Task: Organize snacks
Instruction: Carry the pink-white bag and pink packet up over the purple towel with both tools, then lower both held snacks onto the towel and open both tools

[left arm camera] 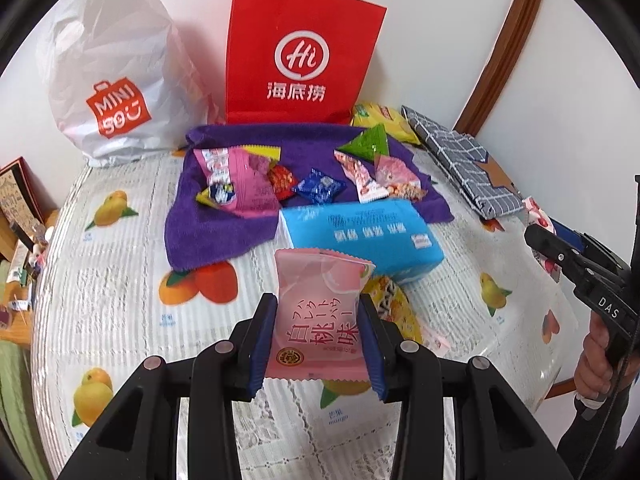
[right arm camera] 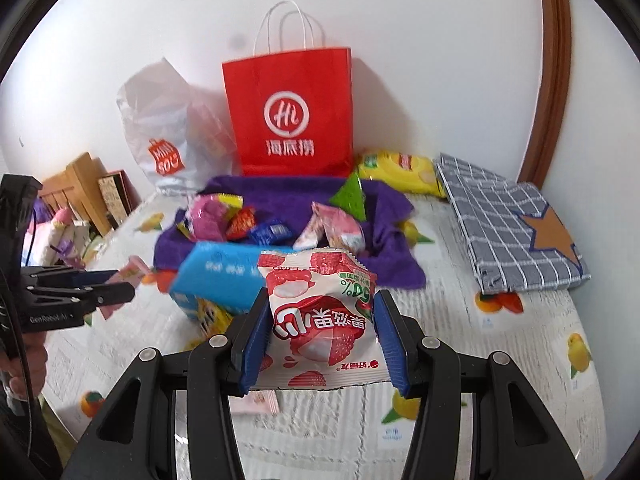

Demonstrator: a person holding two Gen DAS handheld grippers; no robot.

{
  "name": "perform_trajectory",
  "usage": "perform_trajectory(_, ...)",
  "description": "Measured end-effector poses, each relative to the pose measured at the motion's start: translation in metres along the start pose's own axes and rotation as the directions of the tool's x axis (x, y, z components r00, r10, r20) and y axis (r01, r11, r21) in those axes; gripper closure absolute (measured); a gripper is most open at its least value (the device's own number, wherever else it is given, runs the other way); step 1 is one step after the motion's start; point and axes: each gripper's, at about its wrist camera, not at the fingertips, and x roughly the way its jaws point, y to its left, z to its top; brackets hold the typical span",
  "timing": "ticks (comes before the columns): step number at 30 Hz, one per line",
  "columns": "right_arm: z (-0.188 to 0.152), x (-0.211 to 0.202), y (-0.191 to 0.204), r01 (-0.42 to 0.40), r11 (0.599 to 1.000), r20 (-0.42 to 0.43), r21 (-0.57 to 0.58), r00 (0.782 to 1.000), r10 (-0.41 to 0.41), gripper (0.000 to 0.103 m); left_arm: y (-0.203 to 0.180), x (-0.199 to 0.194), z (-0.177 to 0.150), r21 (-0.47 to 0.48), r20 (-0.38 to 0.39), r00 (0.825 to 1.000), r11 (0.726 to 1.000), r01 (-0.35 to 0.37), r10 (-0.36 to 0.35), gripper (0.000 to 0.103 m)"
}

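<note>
Pink peach packet point(left arm camera: 316, 332) pinched in left claw point(left arm camera: 318, 344), lychee packet point(right arm camera: 320, 320) in right claw point(right arm camera: 322, 340)

Near worktop point(right arm camera: 480, 420) lay open. The blue tissue pack point(left arm camera: 360, 236) blocked the direct approach to the purple towel point(left arm camera: 208, 232). Red paper bag point(left arm camera: 300, 56) and white plastic bag point(left arm camera: 112, 80) closed the rear.
</note>
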Motion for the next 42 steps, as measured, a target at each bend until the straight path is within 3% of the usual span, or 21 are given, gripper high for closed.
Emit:
perform_trajectory(13, 0.052, 0.020, 0.025, -0.024, 0.994, 0.054, -0.110, 0.998, 0.030, 0.053, 0.000, 0.005, 0.054, 0.007, 0.033, 0.999, 1.000, -0.026, 0.026, 0.065)
perform_trajectory(20, 0.082, 0.039, 0.018, -0.059, 0.995, 0.075, -0.084, 0.995, 0.065, 0.053, -0.001, 0.012, 0.087, 0.024, 0.051, 0.998, 0.999, -0.042, 0.041, 0.065)
perform_trajectory(32, 0.125, 0.097, 0.018, -0.085, 0.994, 0.042, -0.066, 0.995, 0.088, 0.053, 0.026, 0.036, 0.142, 0.008, 0.065, 0.993, 0.995, -0.096, 0.095, 0.065)
perform_trajectory(42, 0.152, 0.149, 0.024, -0.120, 0.988, 0.016, -0.094, 0.992, 0.122, 0.053, 0.042, 0.072, 0.178, 0.023, 0.080, 0.993, 0.995, -0.093, 0.091, 0.065)
